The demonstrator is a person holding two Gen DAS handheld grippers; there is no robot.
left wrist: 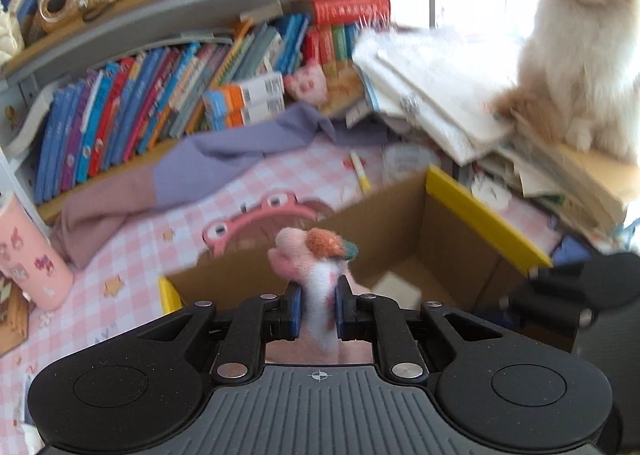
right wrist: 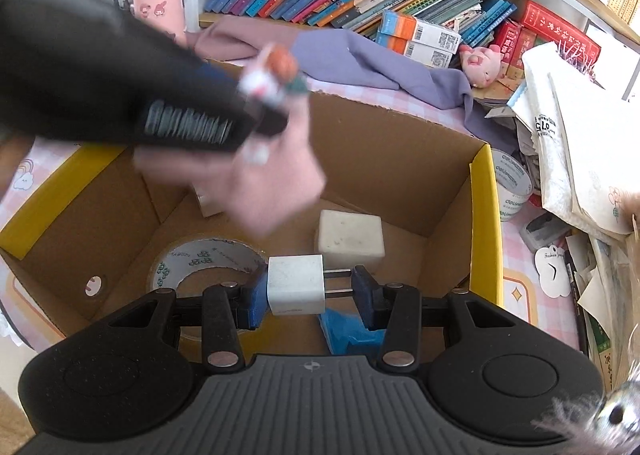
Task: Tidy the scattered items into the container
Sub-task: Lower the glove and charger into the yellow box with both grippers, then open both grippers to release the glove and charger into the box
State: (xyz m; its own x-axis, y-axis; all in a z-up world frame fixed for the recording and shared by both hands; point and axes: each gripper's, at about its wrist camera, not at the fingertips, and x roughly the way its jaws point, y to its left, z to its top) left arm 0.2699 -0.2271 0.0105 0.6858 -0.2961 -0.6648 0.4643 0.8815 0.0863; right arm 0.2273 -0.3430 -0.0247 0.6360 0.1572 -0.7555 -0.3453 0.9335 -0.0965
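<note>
Placing step: left tool [left wrist: 316,305] clamped on pink sock [left wrist: 310,259], right tool [right wrist: 306,287] gripping white charger [right wrist: 295,283], both over cardboard box [right wrist: 486,191]. Next, probably release inside.

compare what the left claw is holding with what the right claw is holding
The left claw pinches a soft pink and white plush sock standing upright, pads squeezed close. The right claw grips a hard white charger plug lying sideways, prongs against one pad, pads set wider. The sock is fuzzy with an orange decoration; the plug is plain and boxy. Both hang over the open cardboard box.
</note>
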